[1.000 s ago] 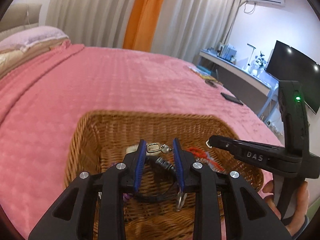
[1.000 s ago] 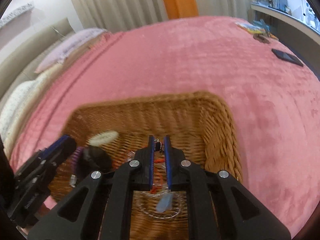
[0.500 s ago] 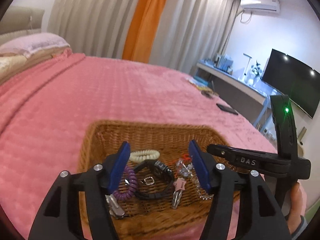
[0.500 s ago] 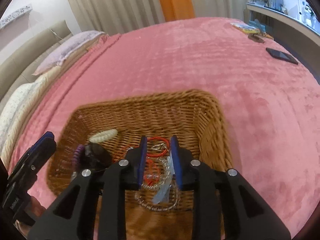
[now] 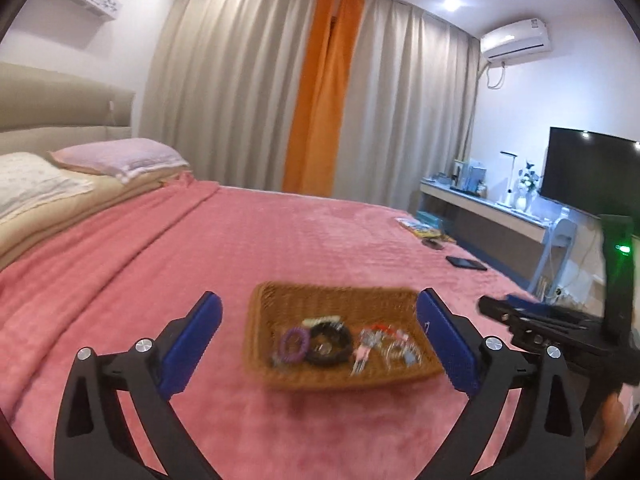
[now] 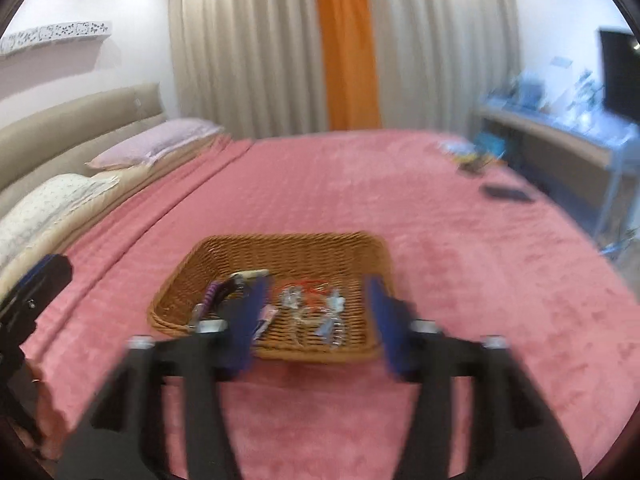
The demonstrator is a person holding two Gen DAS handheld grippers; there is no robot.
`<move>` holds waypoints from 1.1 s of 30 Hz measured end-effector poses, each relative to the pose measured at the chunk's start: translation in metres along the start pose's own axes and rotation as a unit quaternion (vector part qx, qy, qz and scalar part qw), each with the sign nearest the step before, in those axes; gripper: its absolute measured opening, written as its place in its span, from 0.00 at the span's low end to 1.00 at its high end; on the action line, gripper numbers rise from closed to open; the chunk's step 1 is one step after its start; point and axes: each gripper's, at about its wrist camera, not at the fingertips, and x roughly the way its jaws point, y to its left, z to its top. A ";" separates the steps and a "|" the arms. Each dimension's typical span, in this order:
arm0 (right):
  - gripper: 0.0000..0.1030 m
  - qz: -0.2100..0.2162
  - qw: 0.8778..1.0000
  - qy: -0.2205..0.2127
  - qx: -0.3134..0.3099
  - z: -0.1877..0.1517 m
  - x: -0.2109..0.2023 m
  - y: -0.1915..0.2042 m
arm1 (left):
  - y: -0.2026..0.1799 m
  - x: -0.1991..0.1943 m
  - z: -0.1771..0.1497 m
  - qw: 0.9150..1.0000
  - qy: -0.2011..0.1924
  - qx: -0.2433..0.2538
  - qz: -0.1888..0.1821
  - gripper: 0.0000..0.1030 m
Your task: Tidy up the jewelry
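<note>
No lettering is legible here, perhaps owing to motion blur.

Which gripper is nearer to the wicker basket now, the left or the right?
Right, it seems. The right gripper hangs just before the near rim of the basket; the left gripper sits farther back. Both are open.

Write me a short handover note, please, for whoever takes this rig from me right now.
Left gripper: open, empty, held back from the wicker basket.
Right gripper: open, empty, likewise clear of it.
The basket sits on the pink bedspread.
Inside: purple coil bracelet, black watch, red cord, silver chains.
Done: the jewelry visible is in the basket.
Left: none seen loose on the bedspread.
</note>
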 end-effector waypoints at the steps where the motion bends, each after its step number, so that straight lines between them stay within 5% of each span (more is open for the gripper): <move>1: 0.65 -0.005 1.000 -0.017 0.004 -0.007 -0.009 0.000 | 0.000 -0.005 -0.004 1.000 0.001 0.003 0.005 0.92; 5: 0.65 0.000 0.998 -0.055 0.015 -0.042 -0.024 0.004 | 0.005 -0.025 -0.038 0.998 -0.017 0.026 0.059 0.92; 9: 0.65 -0.006 0.997 -0.077 -0.022 -0.056 -0.027 0.018 | 0.009 -0.024 -0.052 0.996 -0.025 0.036 0.075 0.92; 16: 0.65 -0.008 0.999 -0.042 -0.032 -0.079 -0.018 0.024 | 0.006 -0.014 -0.066 0.994 -0.014 0.053 0.099 0.92; 33: 0.65 -0.026 0.999 -0.027 -0.029 -0.095 -0.011 0.019 | 0.012 -0.011 -0.080 0.995 0.004 0.038 0.091 0.92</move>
